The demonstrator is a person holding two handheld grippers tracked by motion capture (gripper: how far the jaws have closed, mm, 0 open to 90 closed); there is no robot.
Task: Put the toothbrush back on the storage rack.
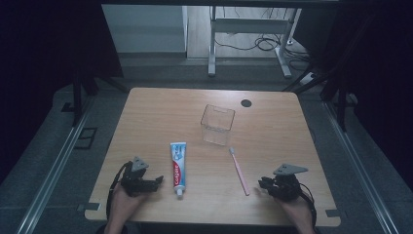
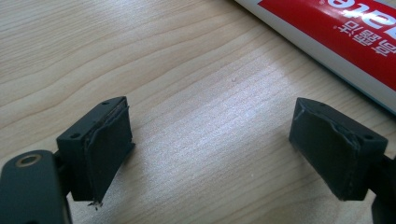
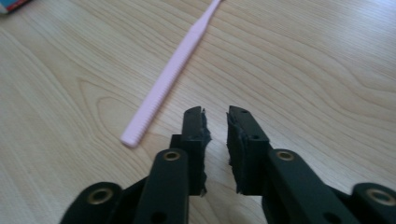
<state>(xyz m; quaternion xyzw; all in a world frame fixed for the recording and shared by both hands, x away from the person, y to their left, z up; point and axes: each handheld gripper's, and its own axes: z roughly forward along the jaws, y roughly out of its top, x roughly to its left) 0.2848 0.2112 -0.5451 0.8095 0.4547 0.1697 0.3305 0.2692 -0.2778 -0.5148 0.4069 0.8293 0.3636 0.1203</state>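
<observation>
A red, white and blue toothpaste tube (image 1: 178, 168) lies on the wooden table (image 1: 272, 126), cap toward me. A pink toothbrush (image 1: 239, 170) lies to its right, and a clear plastic cup (image 1: 217, 125) stands upright behind both. My left gripper (image 1: 158, 181) rests just left of the tube. In the left gripper view it (image 2: 210, 144) stands open over bare wood, with the tube (image 2: 336, 42) at the upper right. My right gripper (image 1: 262, 184) sits just right of the toothbrush handle's near end. Its jaws (image 3: 215, 119) are shut with nothing between them, beside the toothbrush (image 3: 173, 70).
A small black round disc (image 1: 246, 103) marks the table's far side. Beyond the table stand metal desk legs (image 1: 212, 48) with cables on the floor. Dark frame posts flank both sides.
</observation>
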